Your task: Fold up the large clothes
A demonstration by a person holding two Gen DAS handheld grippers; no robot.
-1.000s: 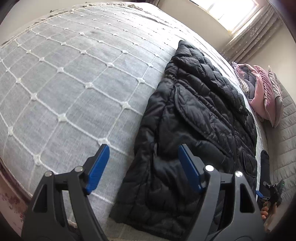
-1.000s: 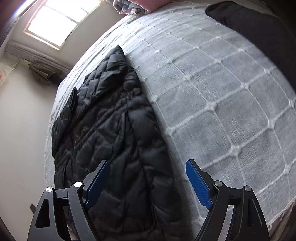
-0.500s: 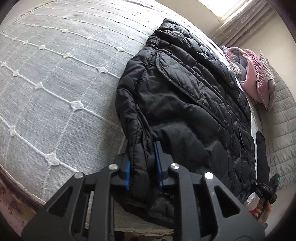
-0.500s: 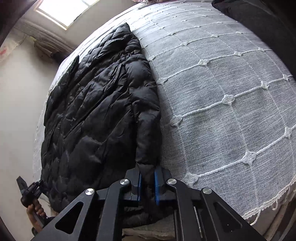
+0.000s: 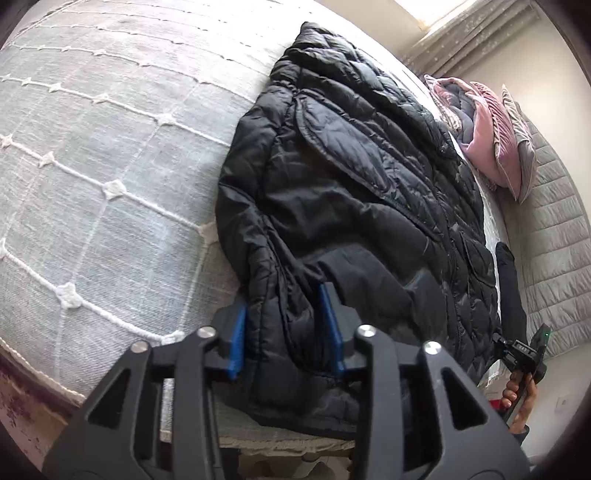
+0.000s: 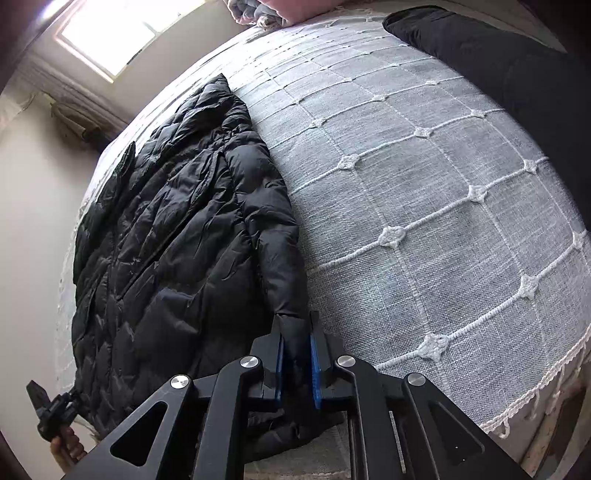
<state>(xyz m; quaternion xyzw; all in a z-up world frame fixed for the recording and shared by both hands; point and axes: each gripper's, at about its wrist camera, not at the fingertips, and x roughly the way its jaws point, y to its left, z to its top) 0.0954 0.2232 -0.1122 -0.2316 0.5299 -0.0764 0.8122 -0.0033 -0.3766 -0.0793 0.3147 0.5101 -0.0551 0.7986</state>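
A black puffer jacket [image 5: 362,206] lies flat on a grey quilted bedspread [image 5: 110,155], running along the bed's near edge. My left gripper [image 5: 284,328] has its blue pads around a thick fold at the jacket's near corner; the jaws stand partly apart, pressed against the padding. In the right wrist view the same jacket [image 6: 173,236] lies to the left. My right gripper [image 6: 297,362] is shut on the jacket's near edge, the fabric pinched between narrow jaws at the bed's edge.
Pink and grey pillows [image 5: 491,140] lie at the far end by a grey padded headboard [image 5: 554,236]. Another dark garment [image 6: 498,59] lies at the far right of the bedspread [image 6: 424,206]. The other gripper shows in each view [image 5: 524,354] [image 6: 51,410]. A window [image 6: 107,33] is behind.
Both grippers came down from open above the bed to close on the jacket's near edge. Since half a second ago the left jaws have widened somewhat around the fold.
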